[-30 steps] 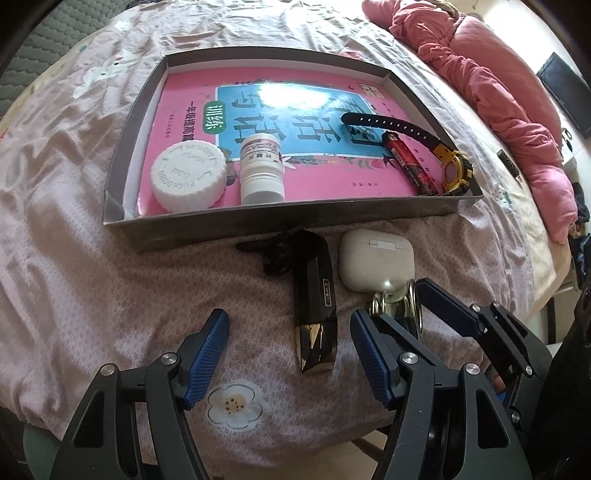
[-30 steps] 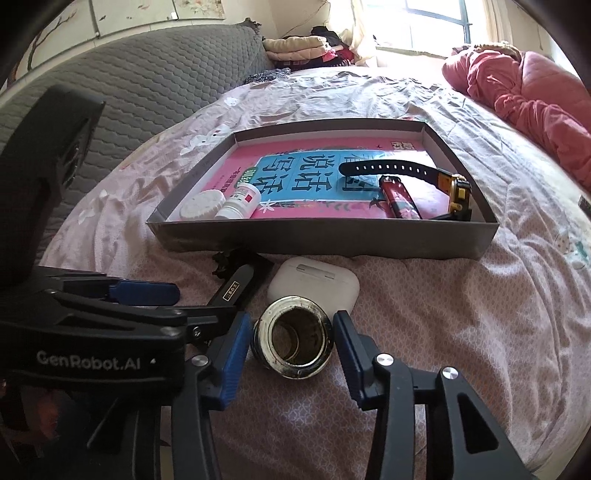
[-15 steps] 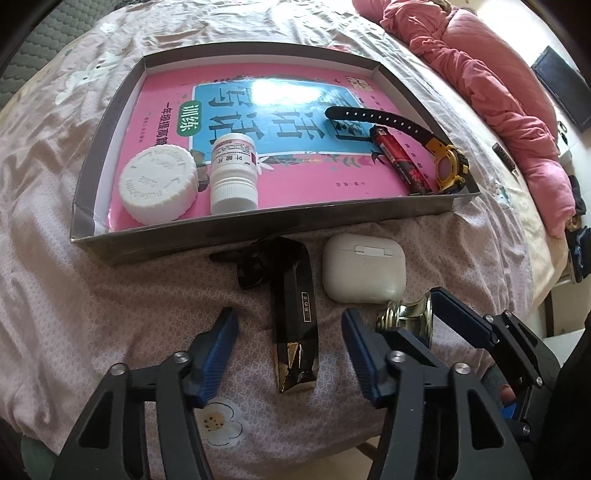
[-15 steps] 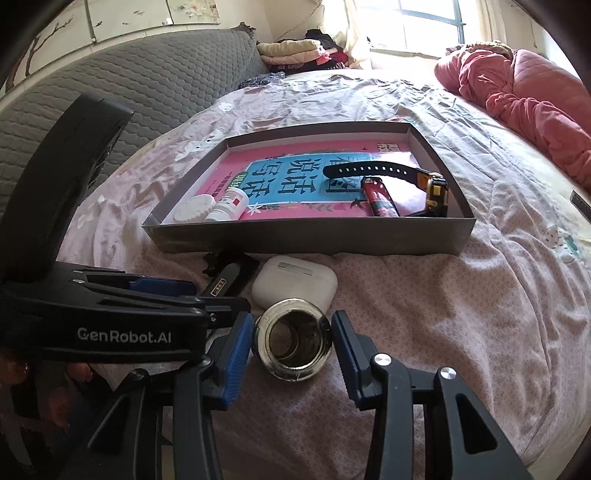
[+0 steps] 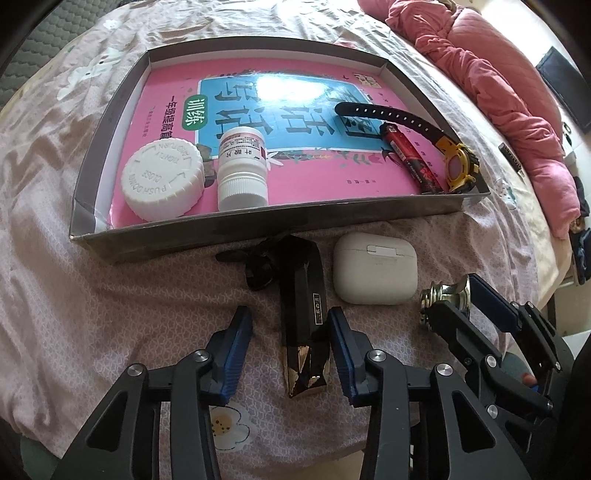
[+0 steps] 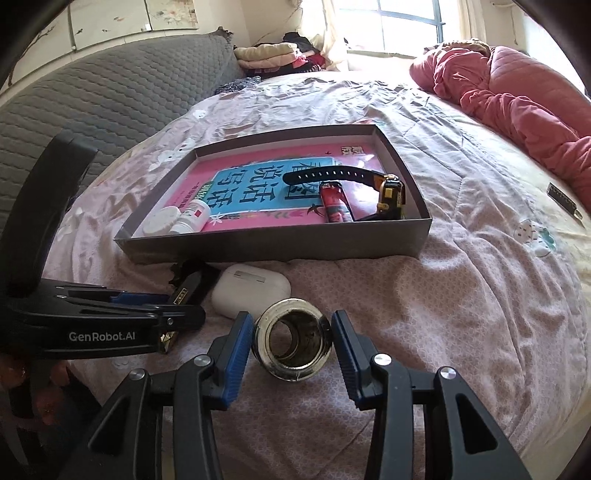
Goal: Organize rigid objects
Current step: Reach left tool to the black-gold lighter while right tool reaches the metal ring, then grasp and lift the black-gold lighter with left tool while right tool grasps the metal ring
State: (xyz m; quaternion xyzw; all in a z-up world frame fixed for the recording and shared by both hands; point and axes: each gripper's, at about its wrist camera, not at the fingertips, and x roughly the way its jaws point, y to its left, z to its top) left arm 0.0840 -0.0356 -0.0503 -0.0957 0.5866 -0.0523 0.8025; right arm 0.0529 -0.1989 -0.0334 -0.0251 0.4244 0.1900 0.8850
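Currently, pick-up step: my left gripper is closing around the black-and-gold lighter, right pad touching; my right gripper clamps the metal ring. Both lie on the bedspread before the tray. Next: lift, place inside.

Left wrist view: looking steeply down along the left tongs onto the bed, close above the black lighter, with the grey tray just beyond. Right wrist view: shallower slant along the right tongs, close over the metal ring, reaching past the tray to the grey headboard and window. Shared by both: tray, lighter, white earbud case, metal ring, and each other's tongs.
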